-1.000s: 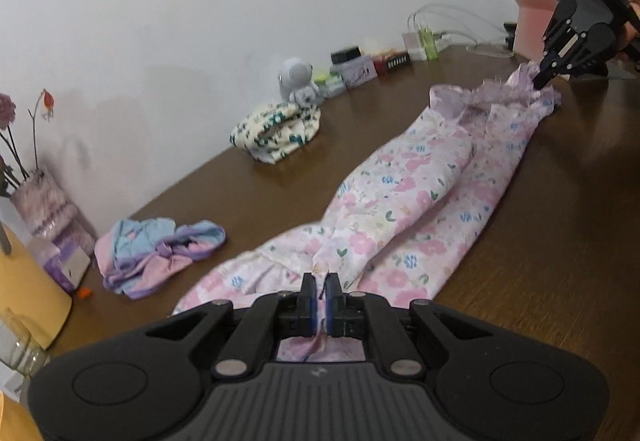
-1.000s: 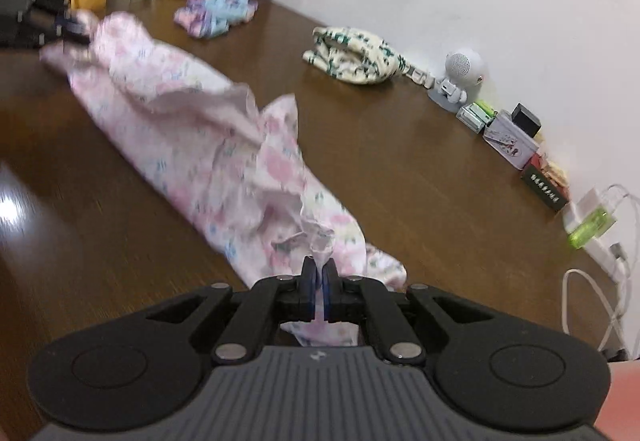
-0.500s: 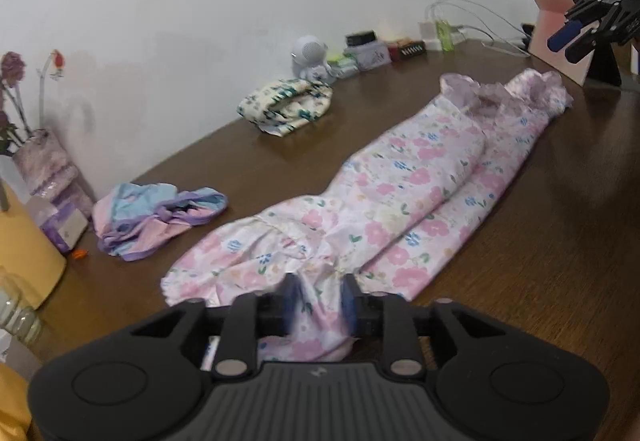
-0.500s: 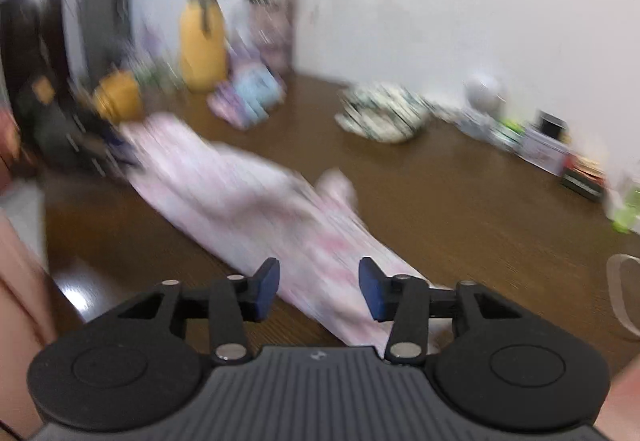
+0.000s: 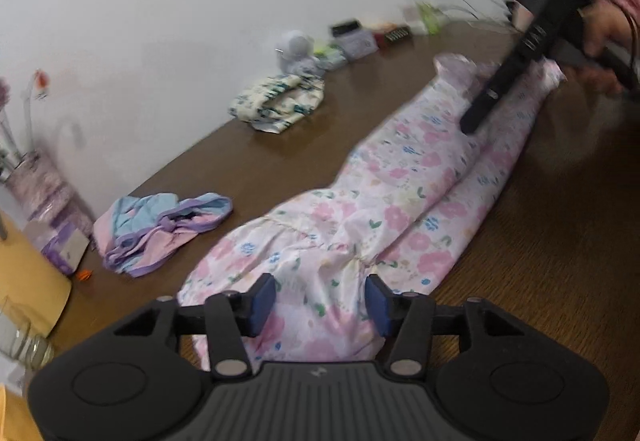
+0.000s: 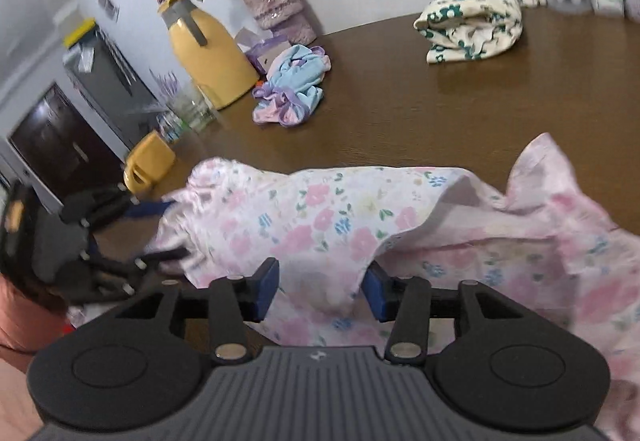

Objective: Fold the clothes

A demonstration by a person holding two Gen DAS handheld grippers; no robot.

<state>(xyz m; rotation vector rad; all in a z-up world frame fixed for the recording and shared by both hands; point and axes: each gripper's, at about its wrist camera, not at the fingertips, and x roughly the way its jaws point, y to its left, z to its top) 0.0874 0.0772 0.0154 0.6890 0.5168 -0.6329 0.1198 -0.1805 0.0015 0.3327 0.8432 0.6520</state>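
A pink floral garment (image 5: 400, 201) lies stretched in a long strip on the brown table (image 5: 540, 261). My left gripper (image 5: 320, 297) hovers over its near end with jaws apart and closing, cloth below them, pads not pressing. In the right wrist view the garment (image 6: 320, 209) is rumpled, with a raised fold. My right gripper (image 6: 322, 281) is low over it, jaws apart and closing, cloth between them but not pinched. The right gripper (image 5: 472, 121), held by a hand, points down onto the far part of the garment. The left gripper (image 6: 168, 231) shows at the garment's other end.
A folded cream and green floral garment (image 6: 472, 25) and a crumpled blue, pink and purple one (image 6: 294, 85) lie toward the wall. A yellow jug (image 6: 212, 53), a flower vase (image 6: 276, 5), glass jars and small items line the table's back edge.
Both grippers were shut on the garment's ends one second ago and have let go and opened. The right gripper swung in over the garment, which now rests on the table.
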